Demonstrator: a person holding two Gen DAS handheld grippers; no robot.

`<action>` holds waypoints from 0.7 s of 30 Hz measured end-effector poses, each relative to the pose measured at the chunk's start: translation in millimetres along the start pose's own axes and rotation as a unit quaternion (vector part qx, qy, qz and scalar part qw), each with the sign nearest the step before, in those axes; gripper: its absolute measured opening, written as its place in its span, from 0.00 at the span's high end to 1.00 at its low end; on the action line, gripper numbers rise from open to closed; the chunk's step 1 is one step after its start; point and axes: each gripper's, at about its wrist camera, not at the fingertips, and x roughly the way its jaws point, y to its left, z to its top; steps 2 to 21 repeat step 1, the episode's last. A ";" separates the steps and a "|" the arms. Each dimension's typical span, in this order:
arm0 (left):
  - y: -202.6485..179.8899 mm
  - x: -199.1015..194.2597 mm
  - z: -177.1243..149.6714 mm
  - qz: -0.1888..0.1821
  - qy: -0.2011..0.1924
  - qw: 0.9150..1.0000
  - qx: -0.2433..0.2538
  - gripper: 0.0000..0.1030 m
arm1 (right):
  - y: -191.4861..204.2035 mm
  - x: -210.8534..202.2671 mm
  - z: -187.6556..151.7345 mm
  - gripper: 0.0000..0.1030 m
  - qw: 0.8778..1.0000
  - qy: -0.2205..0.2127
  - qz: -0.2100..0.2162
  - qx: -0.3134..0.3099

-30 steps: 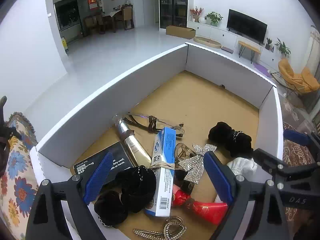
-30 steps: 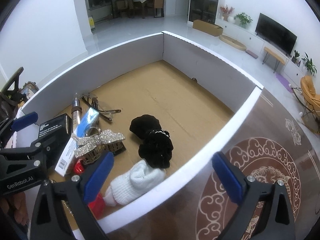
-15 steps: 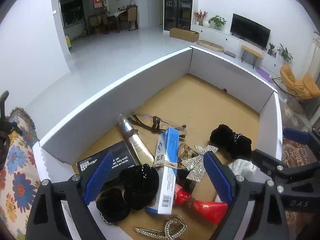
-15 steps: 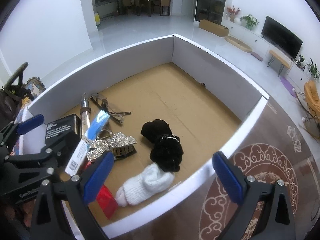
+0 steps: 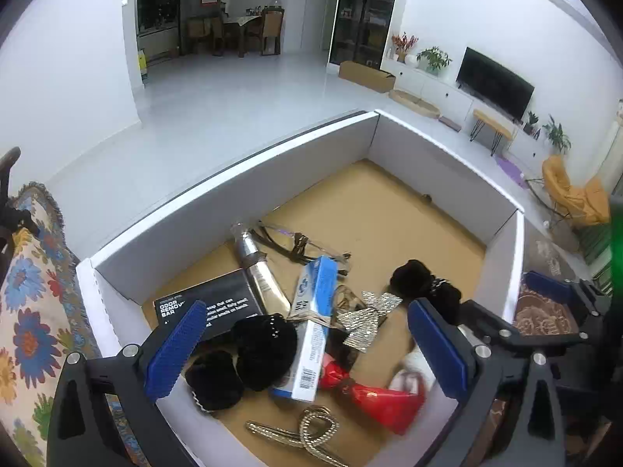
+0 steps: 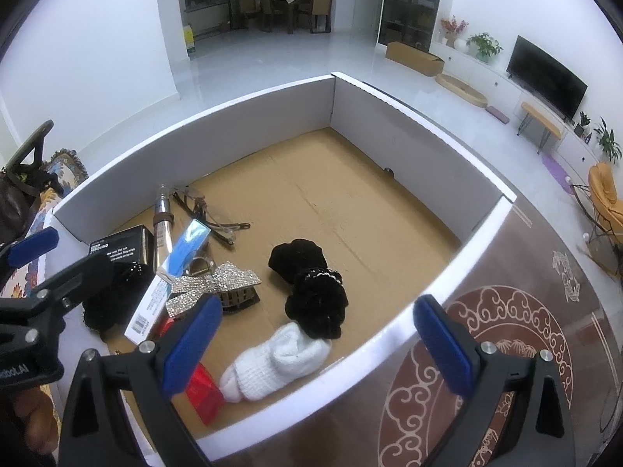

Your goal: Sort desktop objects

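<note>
- Jaws of the left tool [image 5: 307,346] are spreading wider at this moment, and nothing is being pressed between the blue pads; the pile in the near corner of the box [image 5: 241,194] is merely showing through the gap.
- Compared with a second ago, the left view is taking in a little more of the box floor, which suggests the left tool is lifting slightly away from the clutter.
- Things under it are lying as they were: the toothpaste carton [image 5: 313,334] is leaning across the black scrunchies [image 5: 249,354], with the black soap box [image 5: 206,303] and the metallic tube [image 5: 257,268] behind, and the glasses [image 5: 300,239] further back.
- Right tool [image 6: 315,346] is hanging open and empty over the near rim, holding nothing; the white sock [image 6: 276,362] and the second black scrunchie pair [image 6: 311,284] are sitting just beyond its pads, and the red packet [image 6: 202,393] is partly hiding behind its left finger.
- Rhinestone bow clip [image 6: 212,286] is resting beside the carton, touching it.
- Judging by this, no item is being carried yet; the widening probably means the left tool is readying for a pick, most likely the carton or a scrunchie, so sorting is looking barely begun.
</note>
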 end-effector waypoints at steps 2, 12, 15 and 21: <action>-1.3 -1.8 -0.2 0.003 -0.003 1.000 0.002 0.00 | 0.7 -1.2 0.4 0.04 1.000 -0.001 0.000 -0.001; -1.3 -1.8 -0.2 0.003 -0.003 1.000 0.002 0.00 | 0.7 -1.2 0.4 0.04 1.000 -0.001 0.000 -0.001; -1.3 -1.8 -0.2 0.003 -0.003 1.000 0.002 0.00 | 0.7 -1.2 0.4 0.04 1.000 -0.001 0.000 -0.001; -1.3 -1.8 -0.2 0.003 -0.003 1.000 0.002 0.00 | 0.7 -1.2 0.4 0.04 1.000 -0.001 0.000 -0.001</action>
